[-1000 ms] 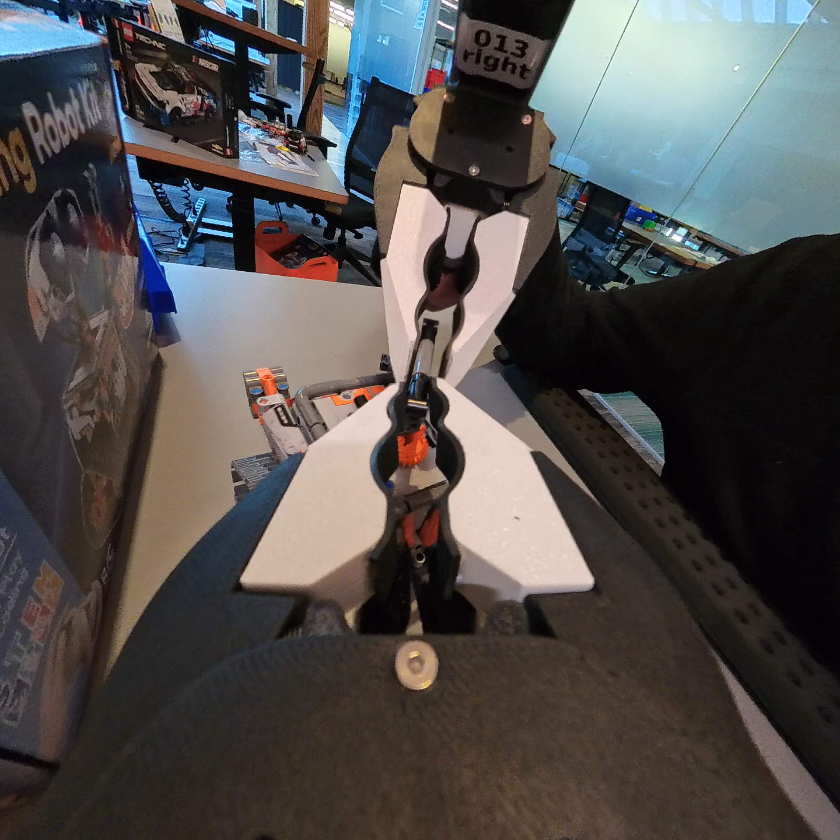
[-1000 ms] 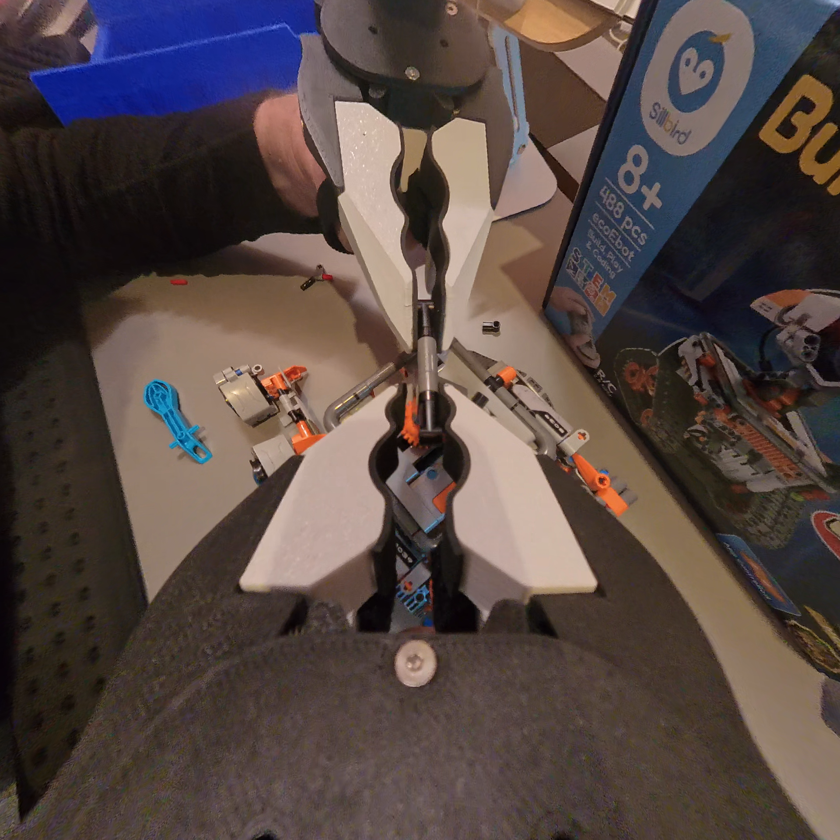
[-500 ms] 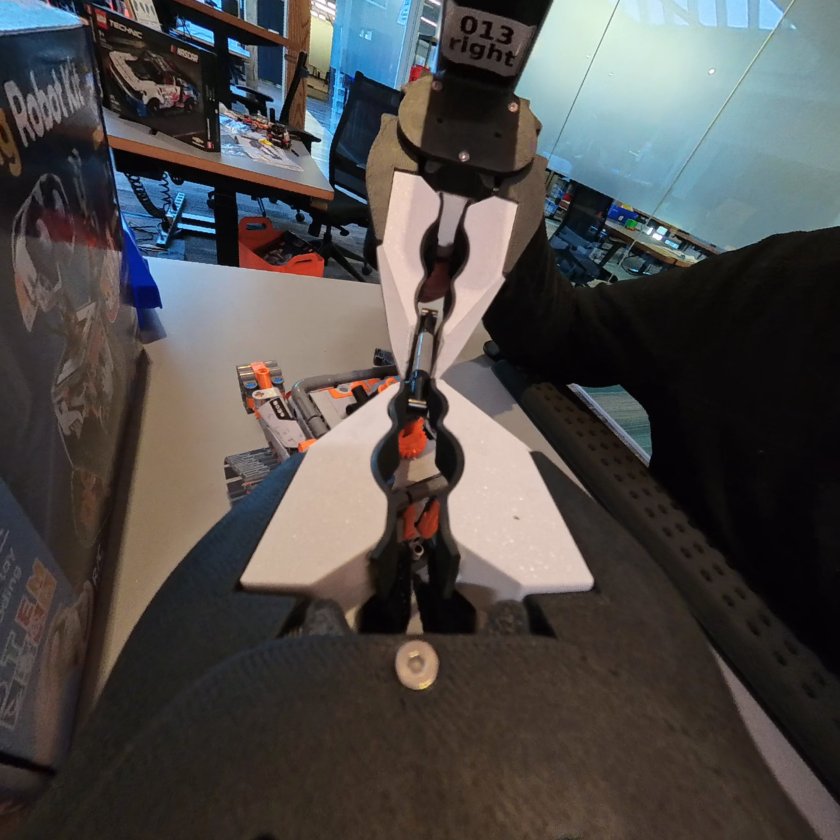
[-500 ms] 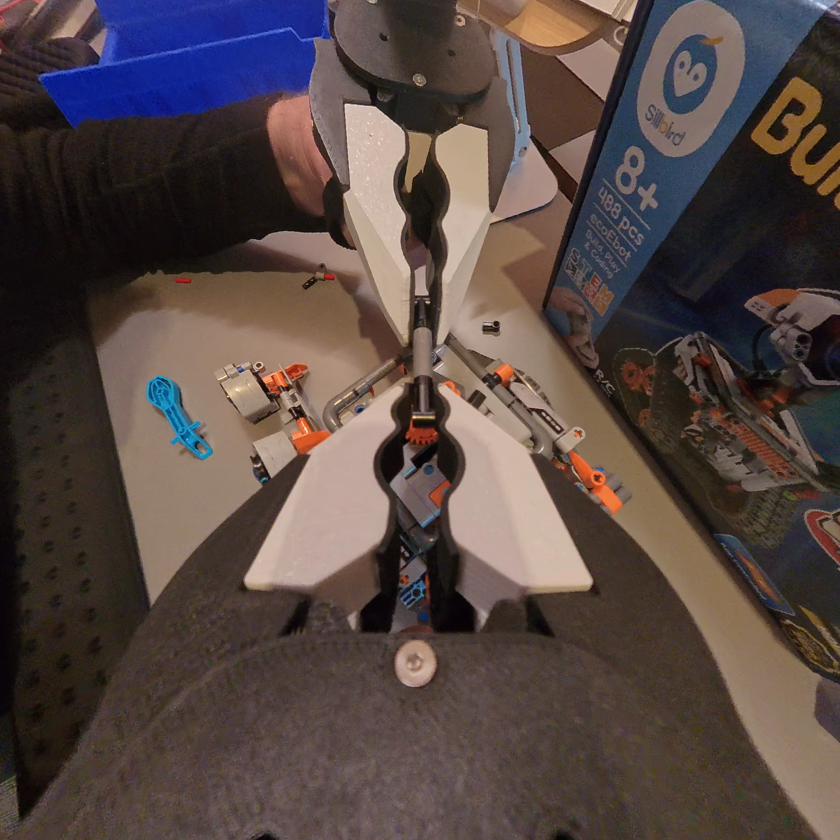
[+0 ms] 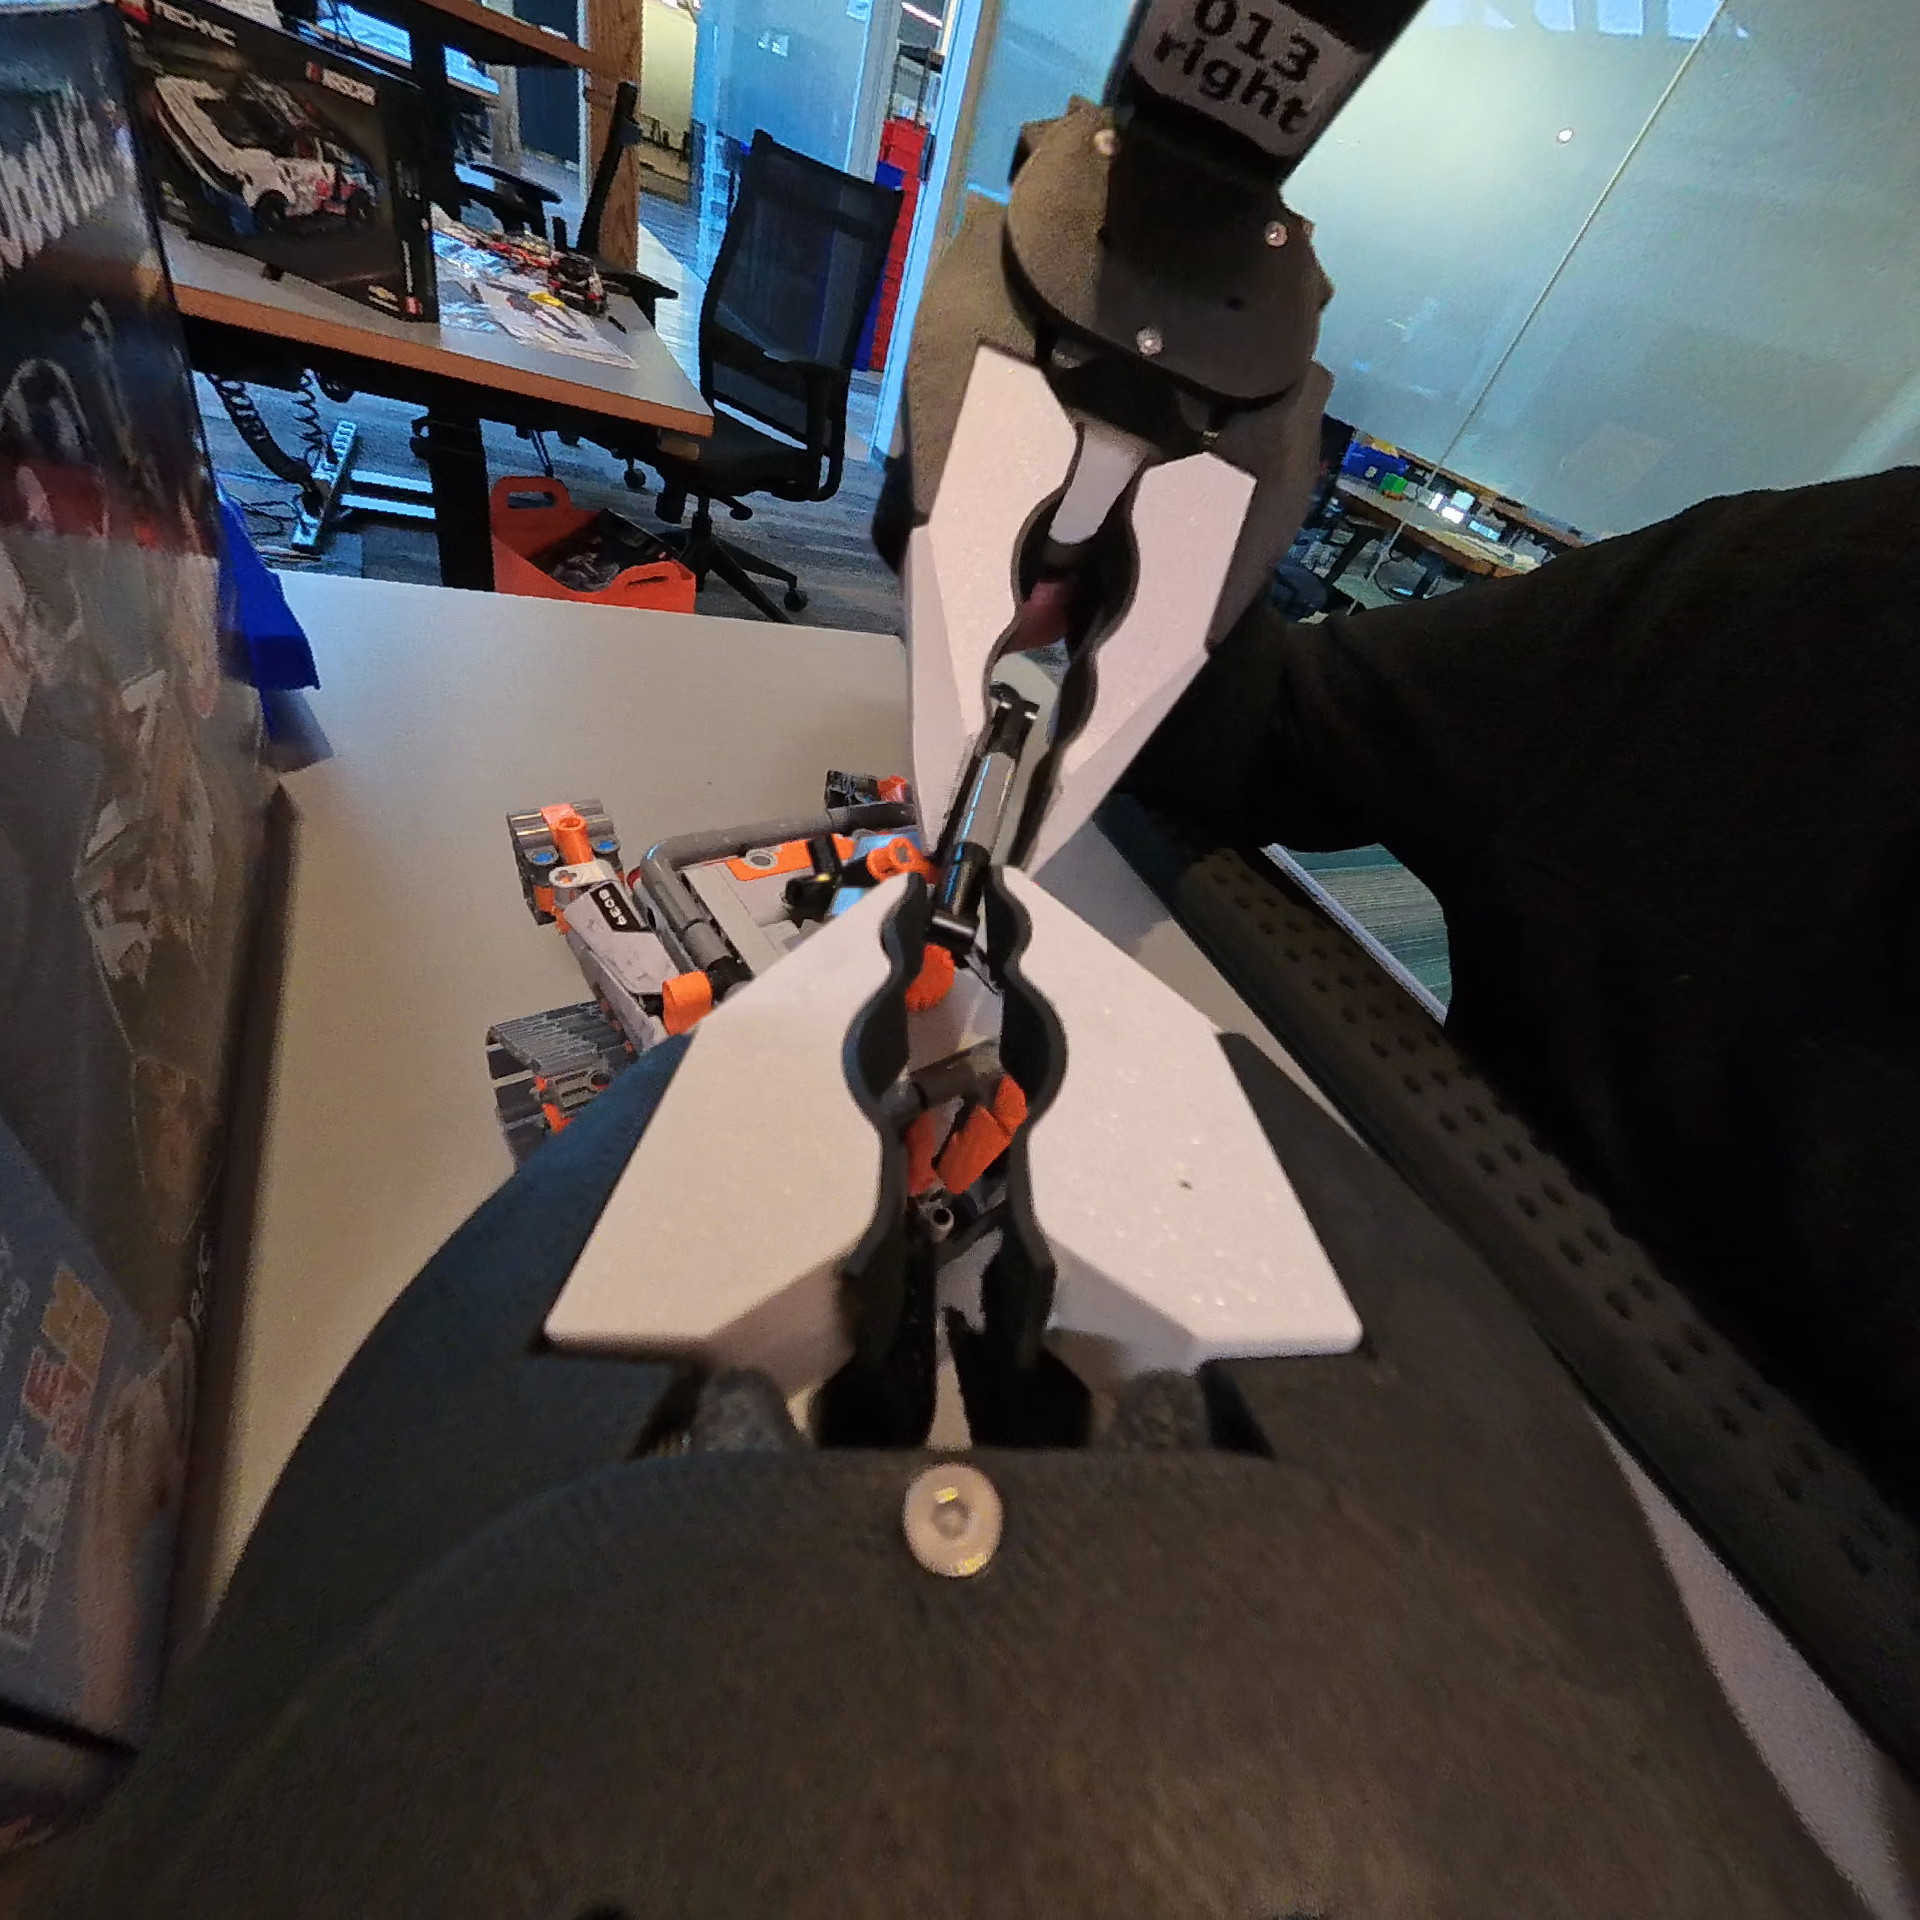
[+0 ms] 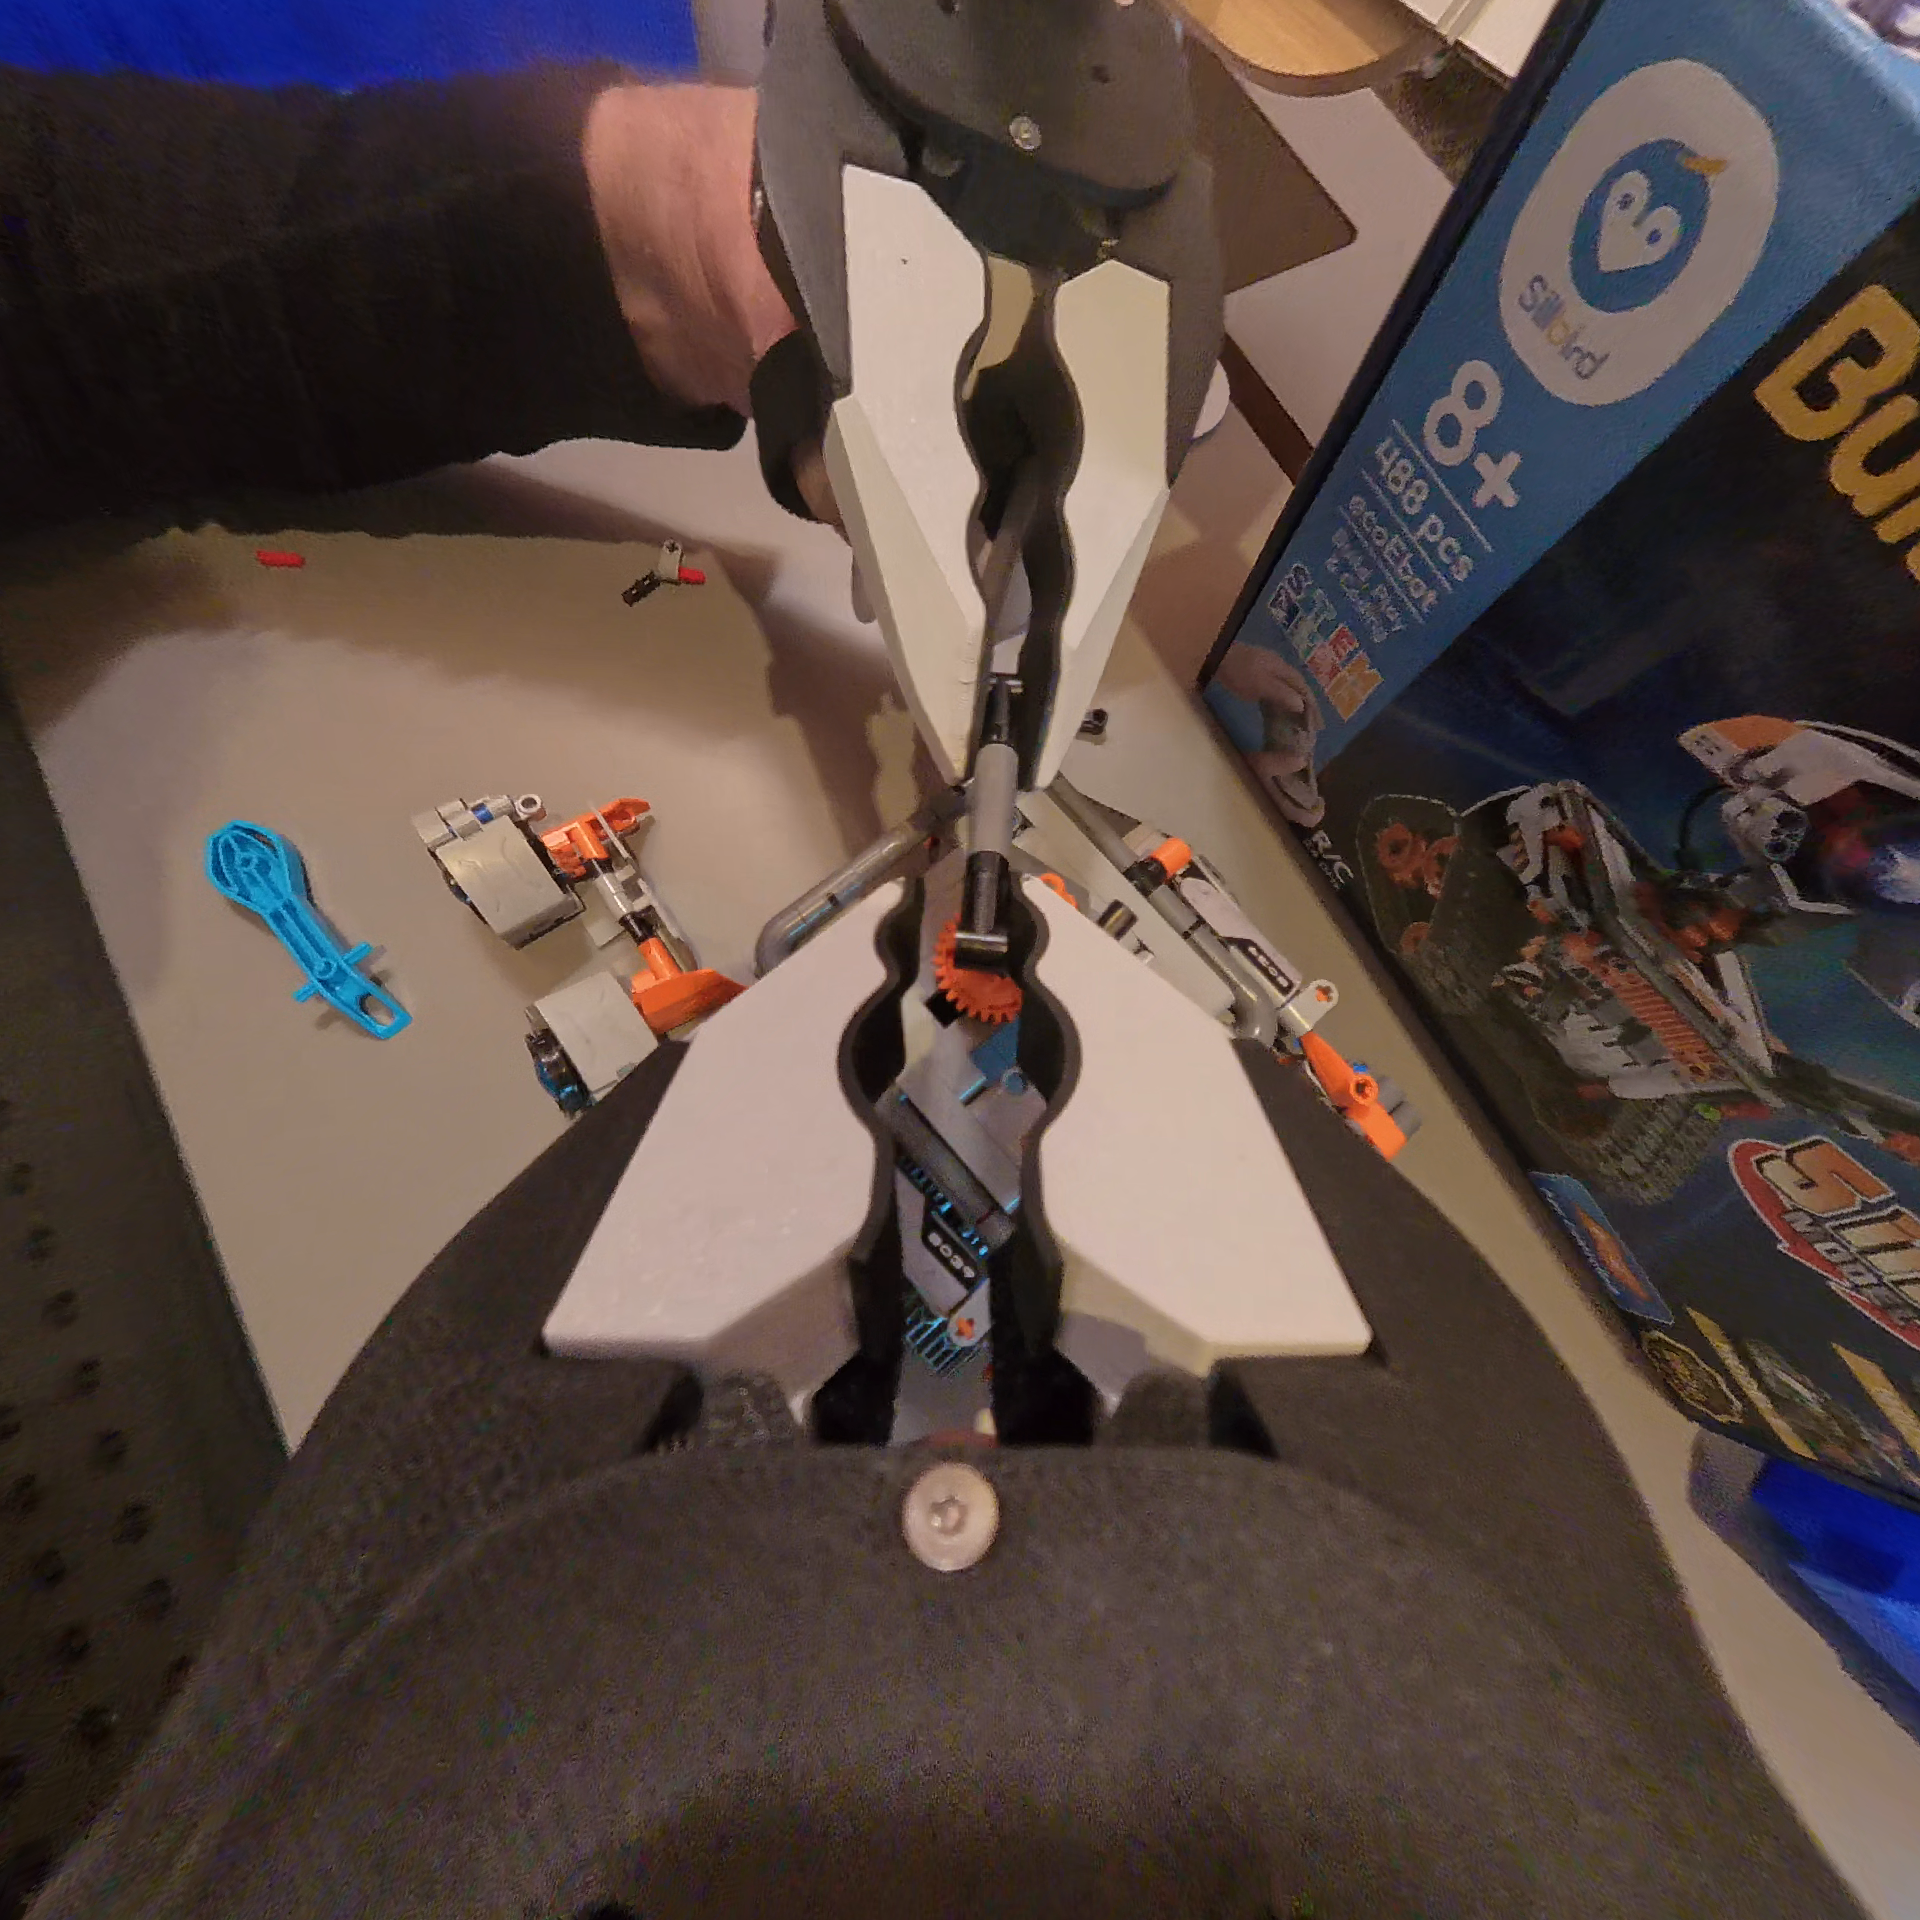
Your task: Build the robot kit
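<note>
A pale beige table [image 6: 343, 1164] carried everything. On it, near the middle, lay a partly built grey and orange brick model [image 6: 1195, 914], its bent grey tubes spreading outward. Left of that sat a smaller grey and orange sub-assembly [image 6: 561, 894] with rounded grey blocks, and farther left a light blue plastic tool [image 6: 301, 940] lay flat, well apart from the rest. At the far side were a tiny red pin [image 6: 281, 559] and a small black and red connector [image 6: 660, 579]. A large printed toy box [image 6: 1621, 665] stood upright along the right edge. A dark perforated mat [image 5: 1538, 1174] ran along the table's other side.
</note>
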The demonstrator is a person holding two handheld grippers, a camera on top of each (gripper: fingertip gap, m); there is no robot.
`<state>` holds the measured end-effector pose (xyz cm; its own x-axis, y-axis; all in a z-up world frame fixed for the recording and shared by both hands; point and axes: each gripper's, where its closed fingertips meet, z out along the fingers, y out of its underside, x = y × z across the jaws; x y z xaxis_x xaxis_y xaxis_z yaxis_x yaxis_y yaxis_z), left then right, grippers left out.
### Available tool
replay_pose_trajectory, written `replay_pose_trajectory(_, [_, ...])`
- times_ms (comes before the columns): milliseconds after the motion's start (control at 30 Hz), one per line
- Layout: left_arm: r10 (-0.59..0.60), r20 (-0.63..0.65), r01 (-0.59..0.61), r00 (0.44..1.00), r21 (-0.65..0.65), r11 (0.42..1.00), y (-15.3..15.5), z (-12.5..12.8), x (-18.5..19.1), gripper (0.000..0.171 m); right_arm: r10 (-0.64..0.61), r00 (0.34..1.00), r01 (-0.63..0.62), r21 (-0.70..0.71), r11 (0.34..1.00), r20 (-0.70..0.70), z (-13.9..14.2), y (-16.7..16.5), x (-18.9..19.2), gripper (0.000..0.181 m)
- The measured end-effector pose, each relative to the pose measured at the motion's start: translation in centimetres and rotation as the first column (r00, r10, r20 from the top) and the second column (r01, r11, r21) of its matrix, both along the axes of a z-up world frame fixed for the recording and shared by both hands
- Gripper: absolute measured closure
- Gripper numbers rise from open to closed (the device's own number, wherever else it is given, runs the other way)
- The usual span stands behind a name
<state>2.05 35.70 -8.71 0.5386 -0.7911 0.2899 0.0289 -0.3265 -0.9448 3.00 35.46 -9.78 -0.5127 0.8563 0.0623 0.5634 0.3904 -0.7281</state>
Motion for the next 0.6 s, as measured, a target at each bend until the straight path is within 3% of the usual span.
replay_pose_trajectory(267, [-0.044,-0.089,0.047,0.995,0.033,0.998,-1.0,-0.7,0.3,0.162,0.003,1.0,0.002,0.237,0.971,-0.019,-0.6,-0.8,0.4,0.158])
replay_pose_trajectory(600, [-0.053,-0.149,0.063,0.987,0.064,0.996,-1.4,-1.0,0.7,0.162,0.0,0.999,0.011,0.33,0.944,-0.034,-0.7,-0.6,0.4,0.162])
